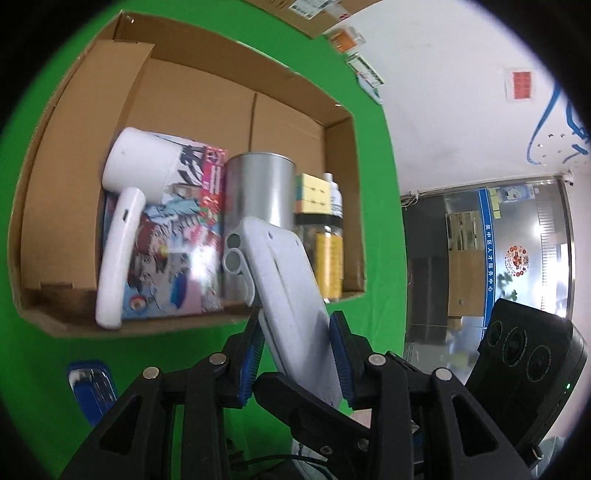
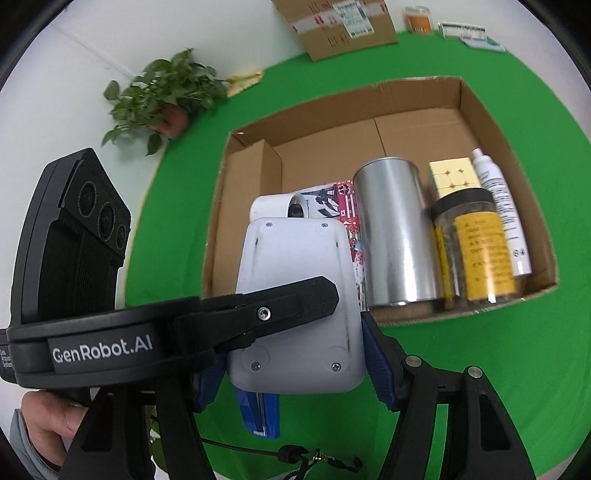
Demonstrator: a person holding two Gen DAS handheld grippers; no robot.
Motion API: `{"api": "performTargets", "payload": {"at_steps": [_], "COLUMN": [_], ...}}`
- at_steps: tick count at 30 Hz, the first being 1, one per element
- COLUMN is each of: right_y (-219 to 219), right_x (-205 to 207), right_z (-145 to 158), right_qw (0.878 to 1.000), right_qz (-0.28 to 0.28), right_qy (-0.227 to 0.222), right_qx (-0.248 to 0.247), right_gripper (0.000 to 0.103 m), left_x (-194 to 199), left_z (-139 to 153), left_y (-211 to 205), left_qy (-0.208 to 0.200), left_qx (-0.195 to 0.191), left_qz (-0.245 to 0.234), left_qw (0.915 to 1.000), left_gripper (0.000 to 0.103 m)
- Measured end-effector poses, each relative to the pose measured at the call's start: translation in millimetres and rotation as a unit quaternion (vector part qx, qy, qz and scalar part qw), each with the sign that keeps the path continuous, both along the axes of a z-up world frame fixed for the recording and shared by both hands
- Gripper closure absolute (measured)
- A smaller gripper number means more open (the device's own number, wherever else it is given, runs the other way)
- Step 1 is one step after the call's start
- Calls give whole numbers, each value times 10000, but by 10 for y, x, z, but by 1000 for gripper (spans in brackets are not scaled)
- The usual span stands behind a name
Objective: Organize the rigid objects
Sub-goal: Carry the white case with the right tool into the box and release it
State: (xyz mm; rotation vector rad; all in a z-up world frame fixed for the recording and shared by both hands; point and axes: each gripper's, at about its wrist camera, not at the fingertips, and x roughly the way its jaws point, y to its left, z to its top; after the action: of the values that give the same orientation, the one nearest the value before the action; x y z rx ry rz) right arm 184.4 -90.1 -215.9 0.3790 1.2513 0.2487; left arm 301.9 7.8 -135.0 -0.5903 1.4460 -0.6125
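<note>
A pale grey device (image 1: 291,295) with two round holes at its far end hangs tilted over the near edge of an open cardboard box (image 1: 332,122). My left gripper (image 1: 297,350) is shut on it, blue pads pressing both long sides. In the right wrist view the device's screwed underside (image 2: 295,266) faces me. My right gripper (image 2: 295,369) clamps its near end between blue pads, while the left gripper (image 2: 325,295) crosses over it from the left. The box (image 2: 509,122) holds a white handheld appliance (image 1: 125,229), a colourful book (image 1: 177,240), a metal can (image 2: 395,229), a yellow cube (image 2: 452,173), a yellow-labelled jar (image 2: 476,251) and a white bottle (image 2: 498,206).
A blue stapler (image 2: 258,413) lies on the green cloth (image 2: 480,369) just below the device. A potted plant (image 2: 162,99) stands at the back left, and a taped carton (image 2: 343,26) at the back. The far half of the box floor is bare. A hand (image 2: 48,417) grips the left handle.
</note>
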Motion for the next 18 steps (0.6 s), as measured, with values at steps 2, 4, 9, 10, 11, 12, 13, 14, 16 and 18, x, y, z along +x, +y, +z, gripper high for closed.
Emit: {"api": "performTargets", "payload": {"at_steps": [2,4,9,10,11,12,13,14,16,18], "right_y": [58,140,238,248,263,278,282,280,249,196], "right_x": [119,218,143,74,12,-69,-129,-175,-248,-274], "right_z": [-99,-239,-694,-757,-797,-843,-876,-904,-941,-908], "right_qw": [10000,9998,9980,9978,9972,9963,9956,9949,9938,9944], "right_qz": [-15,54,41,161,285,430,523,593,686,660], "right_qy": [-65,-154,516,587,634,687,720,756,777,633], "right_qx": [-70,-121,-374,-276,-258,-288,-299,-311,-402,-536], "right_gripper": [39,35,5,5,5,5,5,5,5,5], "left_x": [120,204,132,60,-46,-142,-236,-338,-498,-626], "left_z": [-77,-149,-406,-435,-451,-457,-459,-451,-388,-268], "left_y": [41,46,135,192,261,316,374,438,536,609], "left_qy": [14,88,272,336,377,392,395,367,240,18], "left_qx": [-24,305,1167,1127,1104,1107,1122,1129,1149,1220], "left_qz": [52,80,-165,-124,-40,29,100,188,359,554], "left_qw": [10000,9995,9927,9930,9932,9931,9929,9927,9924,9910], "left_gripper": [68,62,33,33,33,33,33,33,33,33]}}
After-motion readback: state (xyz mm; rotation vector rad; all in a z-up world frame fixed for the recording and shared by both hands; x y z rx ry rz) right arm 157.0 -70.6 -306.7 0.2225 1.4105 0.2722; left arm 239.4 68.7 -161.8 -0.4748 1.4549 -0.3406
